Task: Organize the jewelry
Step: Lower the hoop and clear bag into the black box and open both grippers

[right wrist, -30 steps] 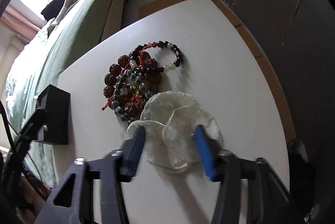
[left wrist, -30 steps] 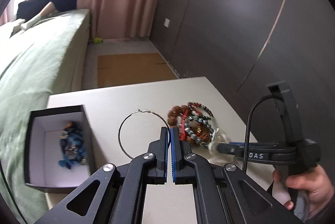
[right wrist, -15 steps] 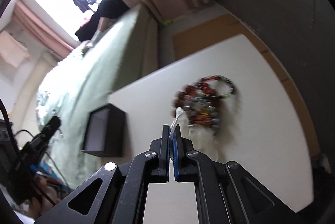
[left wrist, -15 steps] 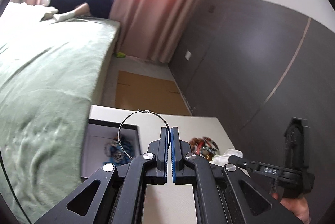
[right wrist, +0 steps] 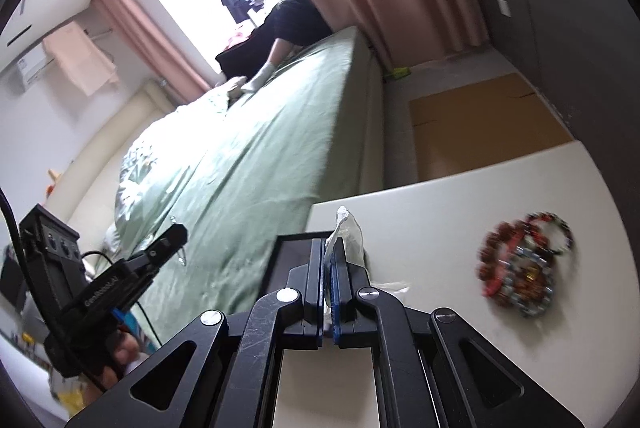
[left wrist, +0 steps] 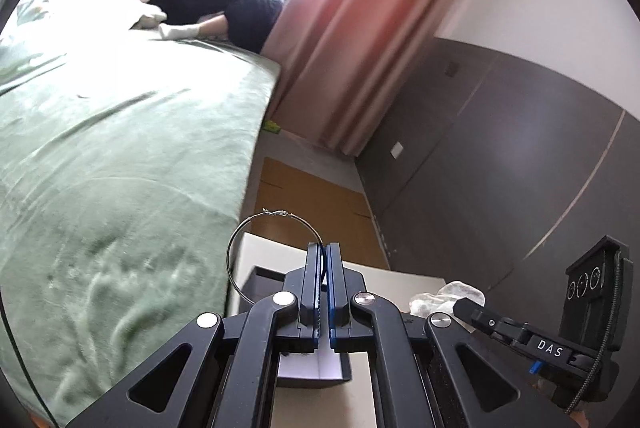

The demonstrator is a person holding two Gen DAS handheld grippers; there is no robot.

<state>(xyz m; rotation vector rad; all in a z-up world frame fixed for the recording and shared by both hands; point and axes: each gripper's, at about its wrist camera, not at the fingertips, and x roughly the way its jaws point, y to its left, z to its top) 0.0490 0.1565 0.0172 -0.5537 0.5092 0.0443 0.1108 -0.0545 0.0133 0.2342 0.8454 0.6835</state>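
Silver wire hoop earring [left wrist: 262, 248] shows only in the left wrist view, clamped in the left gripper [left wrist: 323, 264] above the black box [left wrist: 262, 284] at the tabletop's [left wrist: 404, 286] bed-side edge. Right wrist view alone shows the blurred bead bracelet pile [right wrist: 524, 268] lying near the opposite edge. The right gripper [right wrist: 329, 260] is clamped on translucent shell-disc jewelry [right wrist: 348, 232], raised over the box; its fingers hide the interior.
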